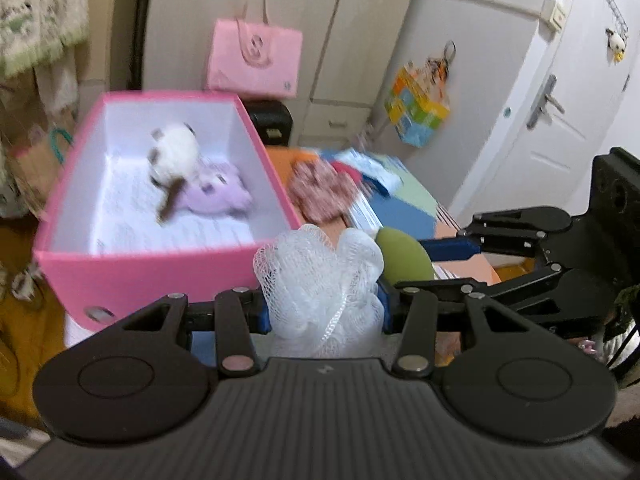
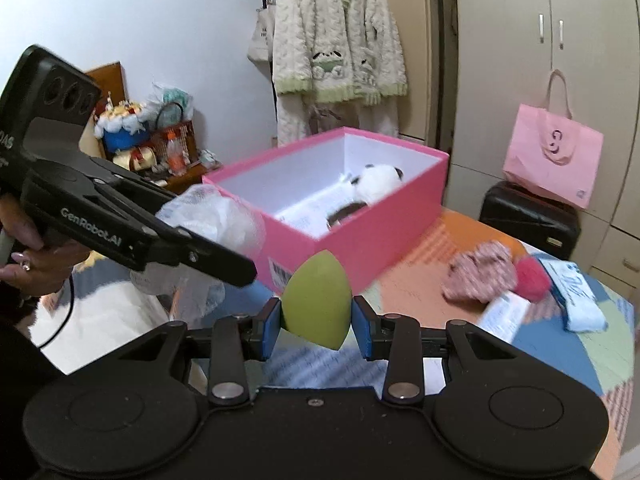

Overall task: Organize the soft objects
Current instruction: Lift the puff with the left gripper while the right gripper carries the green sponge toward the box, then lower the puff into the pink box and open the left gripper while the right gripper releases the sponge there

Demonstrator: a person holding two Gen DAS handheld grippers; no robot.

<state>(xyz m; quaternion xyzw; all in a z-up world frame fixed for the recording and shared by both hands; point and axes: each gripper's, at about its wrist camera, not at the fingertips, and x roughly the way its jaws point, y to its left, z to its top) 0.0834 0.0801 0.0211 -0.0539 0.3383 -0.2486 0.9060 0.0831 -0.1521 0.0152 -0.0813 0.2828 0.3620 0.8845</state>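
Note:
My left gripper [image 1: 324, 304] is shut on a white mesh bath pouf [image 1: 320, 280], held just in front of the near right corner of the open pink box [image 1: 120, 268]. My right gripper [image 2: 316, 320] is shut on a green egg-shaped sponge [image 2: 318, 300], also short of the box [image 2: 380, 240]. The sponge [image 1: 404, 256] and the right gripper [image 1: 440, 260] show at the right in the left wrist view. The pouf [image 2: 216, 216] and the left gripper [image 2: 224, 252] show at the left in the right wrist view. In the box lie a white and brown plush [image 1: 174, 152] and a lilac plush [image 1: 220, 194].
On the colourful mat to the right of the box lie a pink patterned cloth [image 2: 480, 276], a red pompom [image 2: 532, 276] and blue-white packets [image 2: 576, 300]. A pink bag [image 2: 552, 160] hangs on the wardrobe above a black suitcase [image 2: 528, 216]. A robe [image 2: 340, 40] hangs behind the box.

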